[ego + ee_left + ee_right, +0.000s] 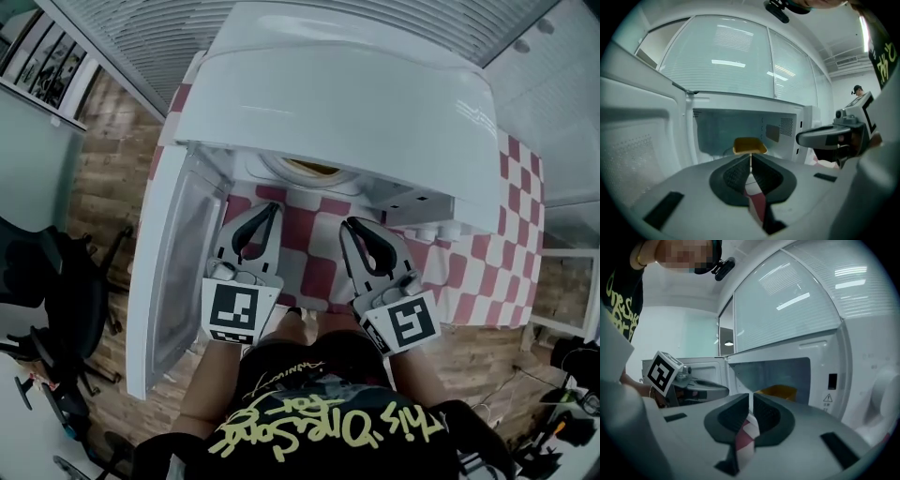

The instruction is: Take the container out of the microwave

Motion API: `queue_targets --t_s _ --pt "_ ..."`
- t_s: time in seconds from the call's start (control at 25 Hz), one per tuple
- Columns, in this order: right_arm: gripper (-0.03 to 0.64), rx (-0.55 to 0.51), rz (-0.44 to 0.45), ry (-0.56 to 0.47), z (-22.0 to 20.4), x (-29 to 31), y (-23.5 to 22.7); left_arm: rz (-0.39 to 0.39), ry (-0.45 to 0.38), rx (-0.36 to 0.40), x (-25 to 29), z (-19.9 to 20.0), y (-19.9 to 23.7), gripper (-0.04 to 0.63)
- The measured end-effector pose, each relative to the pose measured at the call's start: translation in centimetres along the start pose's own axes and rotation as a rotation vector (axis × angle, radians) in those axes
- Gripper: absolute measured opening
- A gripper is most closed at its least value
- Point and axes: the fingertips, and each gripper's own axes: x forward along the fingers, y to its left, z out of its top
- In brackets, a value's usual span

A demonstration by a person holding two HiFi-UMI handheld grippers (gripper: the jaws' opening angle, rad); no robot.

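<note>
A white microwave stands on a red-and-white checked cloth, its door swung open to the left. Inside sits a yellow container, seen also in the right gripper view and as a sliver under the top edge in the head view. My left gripper and right gripper hover side by side just in front of the opening, both shut and empty, pointing at the cavity.
The microwave's control panel lies to the right of the cavity. A black office chair stands on the wooden floor at left. Glass partition walls with blinds rise behind the microwave.
</note>
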Motion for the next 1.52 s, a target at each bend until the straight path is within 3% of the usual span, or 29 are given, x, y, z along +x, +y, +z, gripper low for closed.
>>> queue_targets --t_s 0.2,0.28,0.32,0.6,0.96,1.52 --pt "0.016 0.001 -0.013 -0.020 -0.6 1.1 -0.6 0.013 0.013 0.043 0.4 -0.7 0.3 0.011" --pt "0.058 -0.005 -0.016 -0.010 -1.0 1.6 -0.8 0.014 0.013 0.037 0.8 -1.0 0.4 0.017" --pt "0.095 -0.005 -0.019 -0.006 -1.2 1.8 -0.9 0.013 0.016 0.036 0.9 -1.2 0.4 0.033" --pt "0.167 0.015 -0.069 0.014 -2.3 3.9 -2.0 0.022 0.026 0.030 2.6 -2.2 1.6 0.202" --pt "0.222 0.035 -0.158 0.061 -3.9 6.4 -3.7 0.008 0.030 0.035 5.1 -2.4 2.4 0.245" --pt "0.227 0.010 -0.194 0.153 -5.8 8.7 -4.4 -0.032 0.067 -0.044 8.0 -3.7 3.4 0.261"
